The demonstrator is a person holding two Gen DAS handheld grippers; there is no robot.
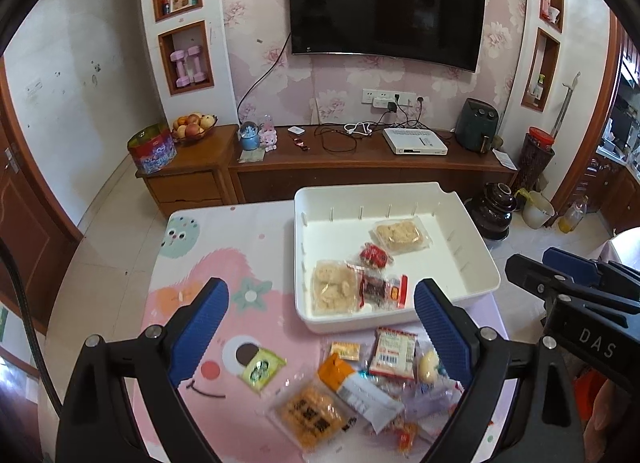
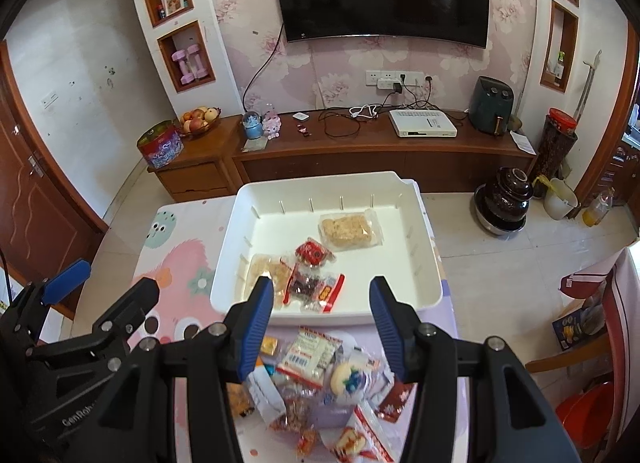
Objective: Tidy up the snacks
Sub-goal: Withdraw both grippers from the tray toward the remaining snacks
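Observation:
A white tray (image 1: 400, 193) (image 2: 320, 179) sits at the far right of the table with the pink cartoon cloth (image 1: 224, 247). In it lie two pale rice-cracker packets (image 1: 402, 237) (image 1: 334, 291), a small red sweet (image 1: 374, 255) and a dark packet with red ends (image 1: 378, 291). A pile of loose snacks (image 1: 372, 383) (image 2: 320, 375) lies in front of the tray, with a green packet (image 1: 262, 369) to its left. My left gripper (image 1: 322, 285) (image 2: 112, 279) hangs wide open above the pile, holding nothing. Beside it, my right gripper (image 2: 322, 283) (image 1: 536, 263) is open over the pile's right part, with nothing between its pads.
A wooden TV cabinet (image 1: 360, 167) with cables and a white box stands behind the table. On the floor to the right are a dark jar (image 2: 506, 199), a white jug (image 2: 560, 199), a chair (image 2: 600, 323) and a red bucket (image 2: 588, 411).

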